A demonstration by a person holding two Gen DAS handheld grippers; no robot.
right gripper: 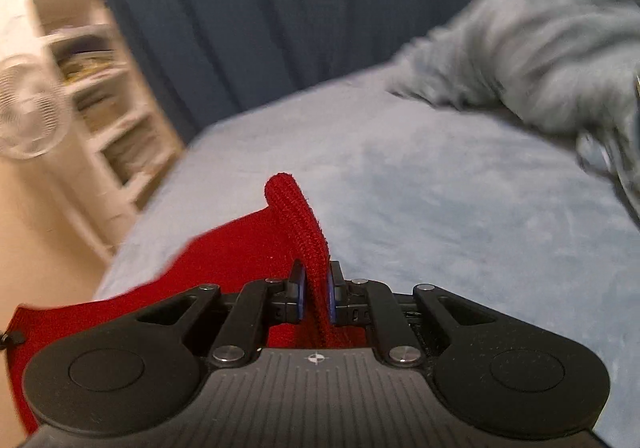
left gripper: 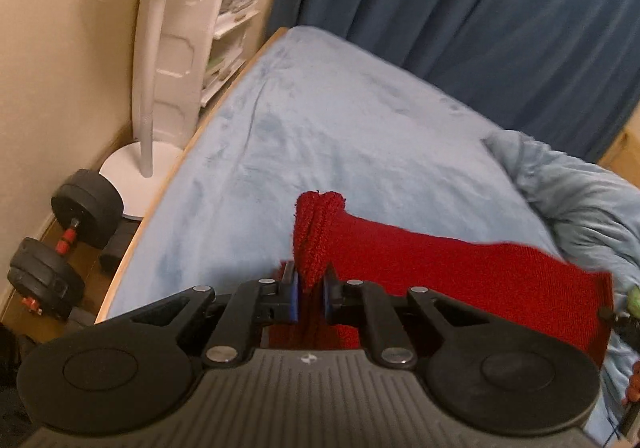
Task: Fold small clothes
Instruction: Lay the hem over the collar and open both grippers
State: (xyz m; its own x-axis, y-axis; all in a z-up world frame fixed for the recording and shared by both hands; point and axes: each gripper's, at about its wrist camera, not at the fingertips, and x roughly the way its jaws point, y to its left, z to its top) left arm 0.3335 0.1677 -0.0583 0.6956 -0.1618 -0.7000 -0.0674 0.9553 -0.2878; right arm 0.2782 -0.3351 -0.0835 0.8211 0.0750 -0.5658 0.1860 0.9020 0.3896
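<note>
Red knit garment (left gripper: pixel 460 268) gripped at two points above the bed (left gripper: pixel 320 127).
Left gripper (left gripper: pixel 310 280) and right gripper (right gripper: pixel 315 284): fingers closed narrow, each clamping a bunched edge; cloth spans between them, lifted.

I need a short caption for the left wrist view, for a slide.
Left gripper shut on a corner of a red cloth above a light blue bed.

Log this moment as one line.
left gripper: shut on red cloth | right gripper: shut on red cloth | over bed
</note>
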